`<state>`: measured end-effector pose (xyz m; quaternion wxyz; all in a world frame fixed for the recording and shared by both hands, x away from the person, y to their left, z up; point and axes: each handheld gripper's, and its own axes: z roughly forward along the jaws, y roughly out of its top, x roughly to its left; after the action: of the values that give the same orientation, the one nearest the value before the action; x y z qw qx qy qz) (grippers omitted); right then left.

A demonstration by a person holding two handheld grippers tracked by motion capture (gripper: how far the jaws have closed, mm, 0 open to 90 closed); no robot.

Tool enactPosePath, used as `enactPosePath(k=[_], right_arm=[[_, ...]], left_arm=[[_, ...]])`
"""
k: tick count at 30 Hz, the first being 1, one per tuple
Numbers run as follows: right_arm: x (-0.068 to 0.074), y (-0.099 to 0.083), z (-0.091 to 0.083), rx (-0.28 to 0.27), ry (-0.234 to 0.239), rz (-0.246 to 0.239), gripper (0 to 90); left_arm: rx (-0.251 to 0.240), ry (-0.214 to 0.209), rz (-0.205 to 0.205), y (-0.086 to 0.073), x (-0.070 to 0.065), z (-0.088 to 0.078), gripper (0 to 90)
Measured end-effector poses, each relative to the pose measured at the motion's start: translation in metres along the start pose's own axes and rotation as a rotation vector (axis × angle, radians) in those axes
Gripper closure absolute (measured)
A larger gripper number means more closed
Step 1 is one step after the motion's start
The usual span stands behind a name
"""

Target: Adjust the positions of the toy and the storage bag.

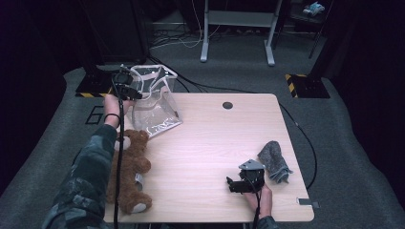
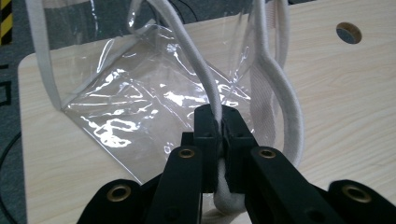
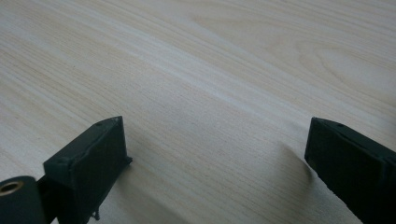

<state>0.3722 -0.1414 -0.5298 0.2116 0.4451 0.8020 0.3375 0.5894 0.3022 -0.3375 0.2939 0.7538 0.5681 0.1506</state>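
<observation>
The clear plastic bag (image 1: pixel 155 102) stood at the table's (image 1: pixel 215 157) far left corner, empty as far as could be seen. Left gripper (image 2: pixel 218 122) was clamped on its white cord handle (image 2: pixel 196 56), the sensible hold: the film looked light, floppy, slippery. Right gripper (image 3: pixel 217 154) rested wide open over bare wood, holding nothing.

White "6" on the floor mat (image 1: pixel 93 116)

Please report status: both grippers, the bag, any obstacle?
Left gripper shut on white bag handle. Right gripper open, low over table. Clear bag upright. Teddy bear beside it.
</observation>
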Motion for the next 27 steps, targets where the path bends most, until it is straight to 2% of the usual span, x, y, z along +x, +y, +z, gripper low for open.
enactPosePath(k=[3,5,7,8,10,12,13,14,15,23,27], right_arm=[[0.0,0.0,0.0,0.0,0.0,0.0,5.0],[0.0,0.0,0.0,0.0,-0.001,0.001,5.0],[0.0,0.0,0.0,0.0,-0.001,0.0,5.0],[0.0,0.0,0.0,0.0,-0.001,0.0,5.0],[0.0,0.0,0.0,0.0,-0.001,0.0,5.0],[0.0,0.0,0.0,0.0,-0.002,0.001,5.0],[0.0,0.0,0.0,0.0,-0.002,0.001,5.0],[0.0,0.0,0.0,0.0,-0.002,0.001,5.0],[0.0,0.0,0.0,-0.001,-0.002,0.001,5.0],[0.0,0.0,0.0,0.005,-0.001,0.003,5.0],[0.0,0.0,0.0,0.0,-0.001,0.001,5.1]], left_arm=[[-0.009,-0.012,-0.014,0.001,-0.006,0.003,86.7],[-0.001,-0.026,0.013,0.002,-0.009,0.005,86.6],[-0.002,-0.041,0.009,0.003,-0.015,0.007,86.4],[0.009,-0.052,0.04,0.004,-0.02,0.009,86.4],[0.002,-0.064,0.03,0.004,-0.023,0.011,86.3],[0.006,-0.087,0.046,0.005,-0.029,0.013,86.1],[0.006,-0.087,0.046,0.005,-0.029,0.013,86.1],[0.0,-0.089,0.029,0.005,-0.032,0.014,86.1],[0.003,-0.091,0.04,0.005,-0.034,0.014,86.1],[0.013,-0.148,0.018,0.0,-0.047,0.01,86.3],[0.016,-0.177,0.033,-0.005,-0.056,0.009,86.2]])
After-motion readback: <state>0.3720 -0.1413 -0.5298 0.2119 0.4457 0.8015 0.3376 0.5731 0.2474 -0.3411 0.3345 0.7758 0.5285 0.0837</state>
